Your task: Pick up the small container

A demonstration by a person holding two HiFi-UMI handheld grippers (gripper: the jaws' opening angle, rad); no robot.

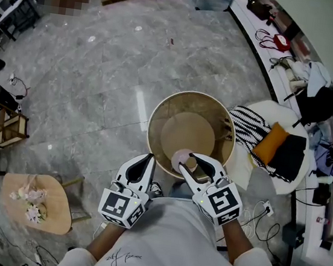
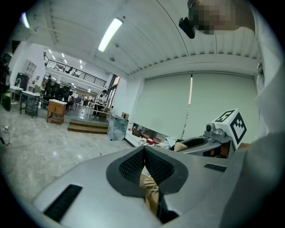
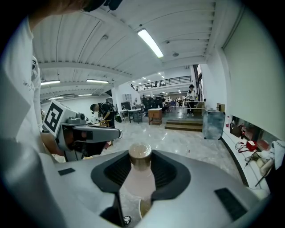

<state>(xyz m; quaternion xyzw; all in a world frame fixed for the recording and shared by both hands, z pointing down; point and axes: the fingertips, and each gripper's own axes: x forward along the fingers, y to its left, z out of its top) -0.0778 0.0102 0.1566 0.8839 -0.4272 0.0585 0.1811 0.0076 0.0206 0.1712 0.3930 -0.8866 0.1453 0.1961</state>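
Though between right jaws, small container [image 3: 139, 176] half-hidden.

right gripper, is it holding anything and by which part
Yes: the right gripper clamps the small pink bottle by its body, just below the brown cap.

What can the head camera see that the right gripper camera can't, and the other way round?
Only the head view shows the striped cloth and the flowers on a little wooden table. Only the right gripper view shows the ceiling light and the upstairs railing. Both show the small pink bottle clamped in the right gripper, and the left gripper beside it.
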